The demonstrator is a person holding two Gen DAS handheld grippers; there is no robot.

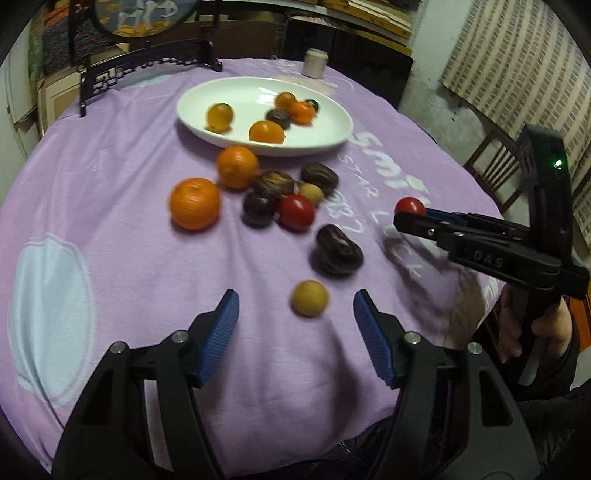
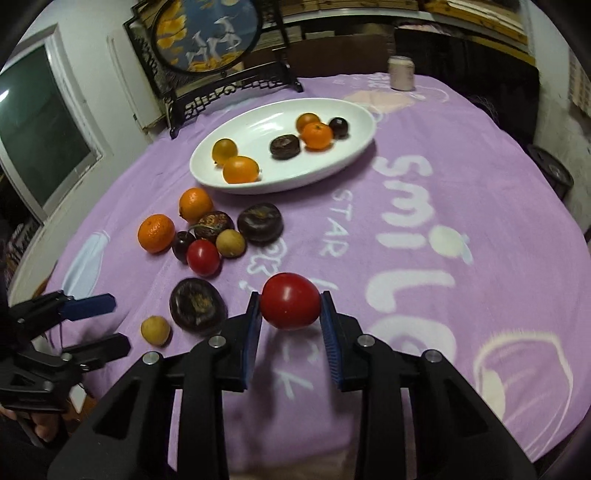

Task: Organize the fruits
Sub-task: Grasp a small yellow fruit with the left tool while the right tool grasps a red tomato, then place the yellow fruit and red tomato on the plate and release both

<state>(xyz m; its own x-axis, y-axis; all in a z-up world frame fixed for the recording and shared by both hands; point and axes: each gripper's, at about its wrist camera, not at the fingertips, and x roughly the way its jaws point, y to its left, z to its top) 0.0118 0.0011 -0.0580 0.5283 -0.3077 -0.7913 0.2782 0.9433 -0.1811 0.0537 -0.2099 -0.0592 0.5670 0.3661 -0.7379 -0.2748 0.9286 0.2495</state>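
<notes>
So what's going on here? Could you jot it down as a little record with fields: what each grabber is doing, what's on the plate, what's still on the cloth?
right gripper: shut on a red tomato, lifted above the cloth
left gripper: open, empty, low over the cloth, a small tan fruit just ahead between its fingers
white plate: six fruits, four orange and two dark
purple tablecloth: nine loose fruits, including two oranges and a second red tomato
also on table: a pale jar and a framed round picture
</notes>
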